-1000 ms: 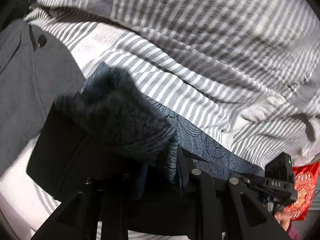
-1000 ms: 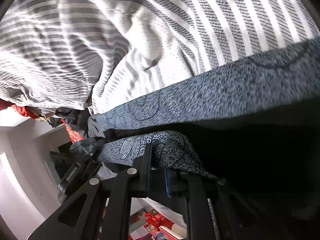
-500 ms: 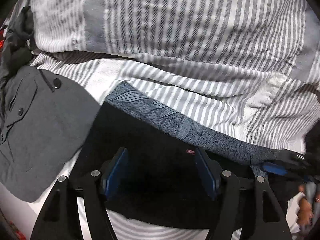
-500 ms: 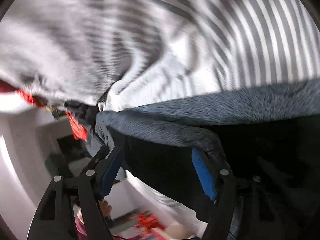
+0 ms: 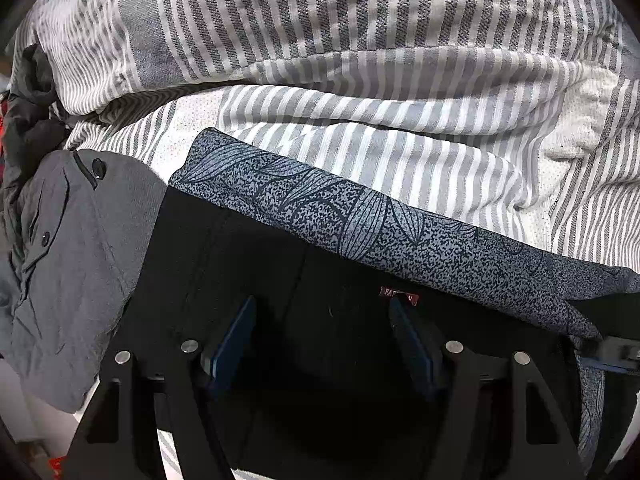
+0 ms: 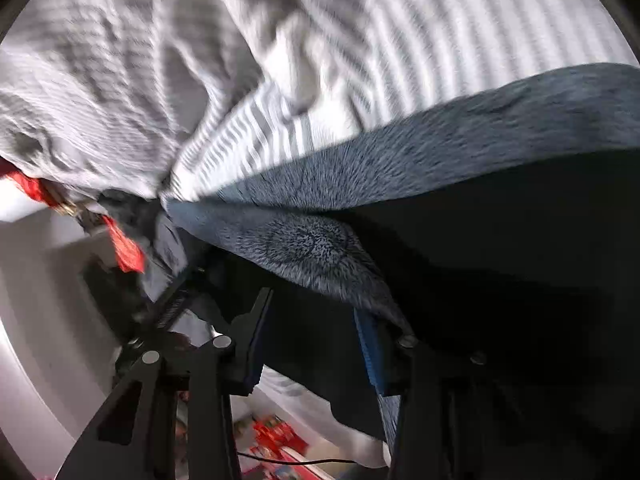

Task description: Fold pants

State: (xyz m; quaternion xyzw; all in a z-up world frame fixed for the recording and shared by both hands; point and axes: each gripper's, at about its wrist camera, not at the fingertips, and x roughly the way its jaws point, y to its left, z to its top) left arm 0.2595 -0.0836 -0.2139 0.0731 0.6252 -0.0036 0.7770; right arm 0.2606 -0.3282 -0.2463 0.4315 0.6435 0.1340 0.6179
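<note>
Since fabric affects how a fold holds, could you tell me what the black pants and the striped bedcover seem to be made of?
Black pants: apparently smooth matte woven cloth with visible seams; the patterned blue-grey band looks like printed fabric. Striped bedcover: apparently soft textured cotton-like weave, wrinkling loosely.

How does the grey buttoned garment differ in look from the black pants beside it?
The grey buttoned garment is plain mid-grey with small dark buttons; the black pants are near-black with a blue-grey leaf-patterned band and a small red label. The grey garment lies rumpled; the pants lie flatter. Both rest on the striped bedding.
</note>
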